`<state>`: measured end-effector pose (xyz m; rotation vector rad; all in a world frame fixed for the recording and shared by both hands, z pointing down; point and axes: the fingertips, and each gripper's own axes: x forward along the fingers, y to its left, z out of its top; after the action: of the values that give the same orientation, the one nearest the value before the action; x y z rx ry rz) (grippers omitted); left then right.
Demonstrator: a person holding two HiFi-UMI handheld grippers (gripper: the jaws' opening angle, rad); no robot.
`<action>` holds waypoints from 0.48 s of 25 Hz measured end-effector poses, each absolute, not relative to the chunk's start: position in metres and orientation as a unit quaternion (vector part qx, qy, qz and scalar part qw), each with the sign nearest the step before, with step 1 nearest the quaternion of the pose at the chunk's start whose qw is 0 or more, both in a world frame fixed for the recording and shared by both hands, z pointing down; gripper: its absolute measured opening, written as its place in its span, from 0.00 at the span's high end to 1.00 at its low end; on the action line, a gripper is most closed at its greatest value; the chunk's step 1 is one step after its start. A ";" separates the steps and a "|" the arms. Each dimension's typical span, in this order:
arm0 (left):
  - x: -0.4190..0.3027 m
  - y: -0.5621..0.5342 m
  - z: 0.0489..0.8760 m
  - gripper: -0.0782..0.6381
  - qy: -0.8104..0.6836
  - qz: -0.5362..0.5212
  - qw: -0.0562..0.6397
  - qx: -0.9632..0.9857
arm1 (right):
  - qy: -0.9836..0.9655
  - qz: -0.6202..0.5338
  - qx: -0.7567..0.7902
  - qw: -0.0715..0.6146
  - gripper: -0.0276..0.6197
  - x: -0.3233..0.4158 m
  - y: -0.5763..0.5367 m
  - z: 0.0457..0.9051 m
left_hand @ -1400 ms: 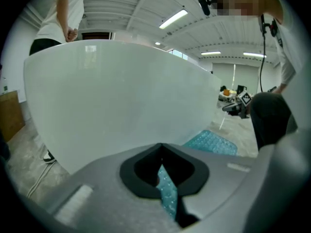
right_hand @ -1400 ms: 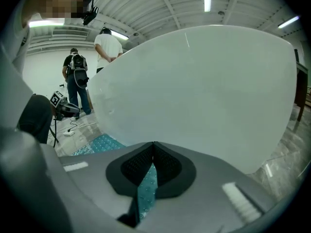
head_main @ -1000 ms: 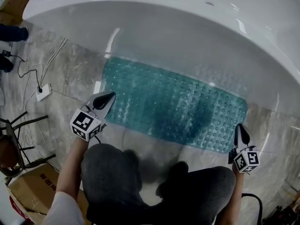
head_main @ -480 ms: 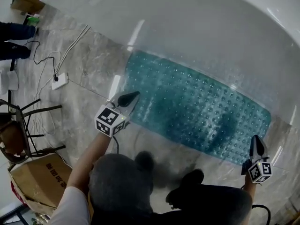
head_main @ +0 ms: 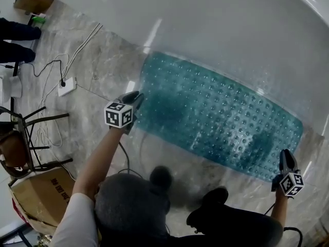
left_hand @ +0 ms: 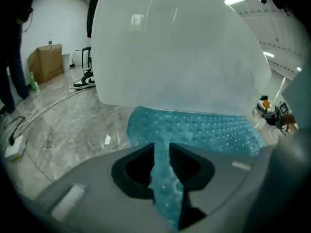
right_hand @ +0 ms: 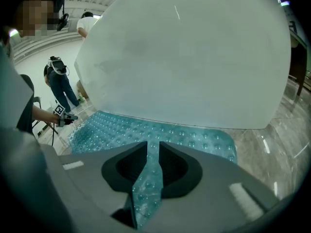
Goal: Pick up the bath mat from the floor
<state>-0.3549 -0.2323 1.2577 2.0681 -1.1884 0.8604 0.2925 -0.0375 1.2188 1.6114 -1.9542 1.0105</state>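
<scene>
Left gripper [head_main: 135, 96] and right gripper [head_main: 284, 155] are pointing down at opposite ends of teal studded rubber bath mat [head_main: 216, 115]
Both pairs of jaws have just been opening, are standing slightly apart, gripping nothing

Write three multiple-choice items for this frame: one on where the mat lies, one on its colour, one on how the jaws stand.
1. Where does the bath mat lie?
A. on a bed
B. on the floor beside the white tub
C. hung over a rail

2. What colour is the mat?
A. teal
B. red
C. yellow

3. How do the jaws of the left gripper and the right gripper stand?
A. shut on a cable
B. shut on a towel
C. apart

Answers:
1 B: the head view shows it flat on the marble along the tub's side.
2 A: it reads teal in all three views.
3 C: each gripper view shows a gap between the jaws, which have just been opening. The mat shows through the gap and is not pinched.
</scene>
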 end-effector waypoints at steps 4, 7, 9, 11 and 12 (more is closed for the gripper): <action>-0.368 -0.242 1.280 0.71 -0.434 0.374 0.283 0.769 | -0.688 0.379 0.583 0.209 0.83 0.300 -0.026 1.234; -0.384 -0.247 1.298 0.68 -0.422 0.416 0.279 0.756 | -0.684 0.374 0.584 0.225 0.83 0.302 -0.022 1.245; -0.389 -0.249 1.307 0.64 -0.413 0.425 0.290 0.751 | -0.682 0.377 0.584 0.230 0.83 0.302 -0.016 1.250; -0.389 -0.249 1.318 0.60 -0.400 0.429 0.308 0.749 | -0.680 0.383 0.582 0.230 0.83 0.299 -0.010 1.253; -0.389 -0.249 1.324 0.55 -0.393 0.435 0.316 0.746 | -0.680 0.383 0.580 0.235 0.83 0.298 -0.007 1.254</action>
<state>-0.3890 -0.2485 1.3245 1.9648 -1.0339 1.1462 0.2980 -0.0067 1.2540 1.5899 -1.8654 1.0497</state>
